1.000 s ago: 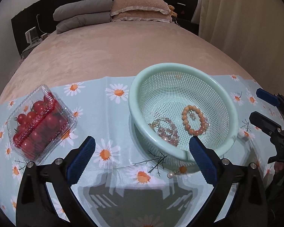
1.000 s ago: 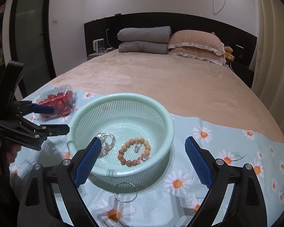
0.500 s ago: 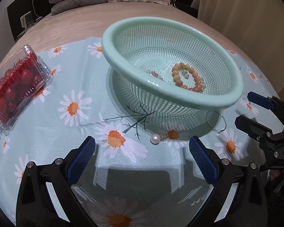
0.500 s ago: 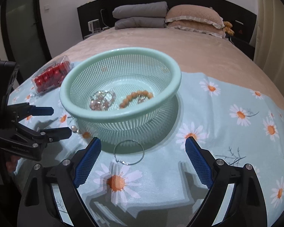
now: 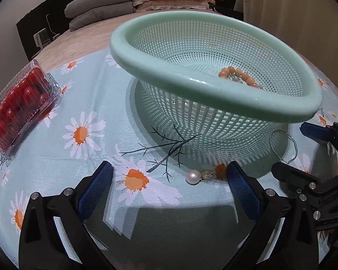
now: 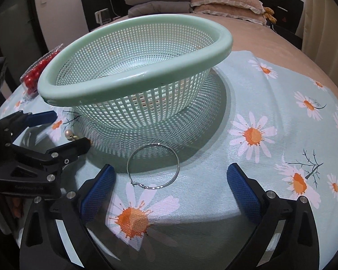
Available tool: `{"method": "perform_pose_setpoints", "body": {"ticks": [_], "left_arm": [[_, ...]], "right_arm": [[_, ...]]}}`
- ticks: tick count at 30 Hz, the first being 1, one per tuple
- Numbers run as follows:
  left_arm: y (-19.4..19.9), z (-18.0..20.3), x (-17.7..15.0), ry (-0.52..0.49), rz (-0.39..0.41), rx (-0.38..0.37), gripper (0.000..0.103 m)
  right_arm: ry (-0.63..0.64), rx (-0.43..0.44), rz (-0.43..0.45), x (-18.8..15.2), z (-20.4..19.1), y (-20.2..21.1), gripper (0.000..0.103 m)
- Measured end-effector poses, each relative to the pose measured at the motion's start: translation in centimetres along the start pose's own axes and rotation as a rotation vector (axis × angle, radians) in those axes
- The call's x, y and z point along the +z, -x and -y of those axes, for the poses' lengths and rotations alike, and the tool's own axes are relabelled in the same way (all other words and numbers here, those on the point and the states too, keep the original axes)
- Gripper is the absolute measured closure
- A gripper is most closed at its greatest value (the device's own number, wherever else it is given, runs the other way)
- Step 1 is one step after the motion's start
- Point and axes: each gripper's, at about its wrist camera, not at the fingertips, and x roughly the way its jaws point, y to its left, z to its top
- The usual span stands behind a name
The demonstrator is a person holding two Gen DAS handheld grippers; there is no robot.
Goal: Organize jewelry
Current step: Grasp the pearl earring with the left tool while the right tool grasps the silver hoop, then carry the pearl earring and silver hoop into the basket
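Low centre of the left wrist view, your pearl earring lies on the daisy-print cloth, just in front of the basket base, between your left gripper pads. It's a small round glossy white bead w/ a short metal fitting on its right side. Left jaws stand wide open, holding nothing.

Centre of the right wrist view, the hoop earring lies flat on the cloth: thin silver wire, nearly a full circle, w/ a small hook clasp at its lower left. It sits just beside the basket's shadowed foot, between your right gripper pads but closer to the left one. Right jaws also wide open, empty.

Mint-green basket fills the upper middle of both views: plastic, square-mesh walls, thick smooth rolled rim. Inside, right of centre, you can see part of an orange bead bracelet, matte round beads; the rest is hidden by the rim.

Left edge, a clear plastic clamshell of red cherry tomatoes rests on the cloth, well apart from the jewelry.

Cloth is pale blue w/ white-orange daisies, spread over a tan bed.
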Motion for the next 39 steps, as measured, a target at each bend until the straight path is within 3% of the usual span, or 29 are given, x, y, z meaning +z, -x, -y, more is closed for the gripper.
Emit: {"method": "perform_pose_setpoints", "body": {"ticks": [5, 6, 7, 8, 9, 10, 12, 14, 19, 24, 30, 39], "left_arm": [[0.3, 0.1, -0.2, 0.008, 0.009, -0.008, 0.006], [0.4, 0.1, -0.2, 0.01, 0.01, -0.016, 0.013], [0.7, 0.0, -0.2, 0.01, 0.015, -0.02, 0.019], [1.0, 0.0, -0.3, 0.007, 0.021, -0.023, 0.031], [1.3, 0.1, -0.4, 0.0, 0.027, -0.029, 0.048], [1.6, 0.2, -0.7, -0.011, 0.03, -0.037, 0.056], [2.0, 0.6, -1.0, -0.033, 0.031, -0.06, 0.082], [2.5, 0.9, -1.3, -0.038, 0.02, -0.099, 0.092], [3.6, 0.2, -1.3, 0.002, -0.027, -0.182, 0.092], [5.2, 0.3, -1.5, -0.002, -0.046, -0.203, 0.092], [8.2, -0.1, -0.3, -0.019, 0.005, -0.209, 0.092], [11.6, -2.3, 4.7, -0.006, 0.079, -0.219, 0.091]], "right_arm": [[0.01, -0.017, 0.015, -0.3, -0.2, 0.3, 0.01], [0.011, -0.005, 0.018, -0.5, -0.4, 0.4, 0.013], [0.014, 0.002, 0.028, -0.6, -0.4, 0.7, 0.028], [0.018, 0.008, 0.037, -0.7, -0.6, 0.9, 0.046], [0.026, 0.012, 0.041, -0.8, -0.9, 1.1, 0.054], [0.034, 0.007, 0.045, -1.0, -1.1, 1.3, 0.06], [0.043, -0.005, 0.049, -1.1, -1.4, 1.5, 0.061], [0.024, 0.019, 0.046, -1.2, -1.1, 1.8, 0.061], [-0.008, 0.063, 0.045, -1.6, -0.2, 3.1, 0.061], [-0.016, 0.088, 0.033, -1.9, 0.0, 4.5, 0.061], [-0.011, 0.113, 0.07, -1.3, 0.2, 7.4, 0.061], [0.054, 0.09, 0.207, 3.8, 0.0, 13.1, 0.061]]}}
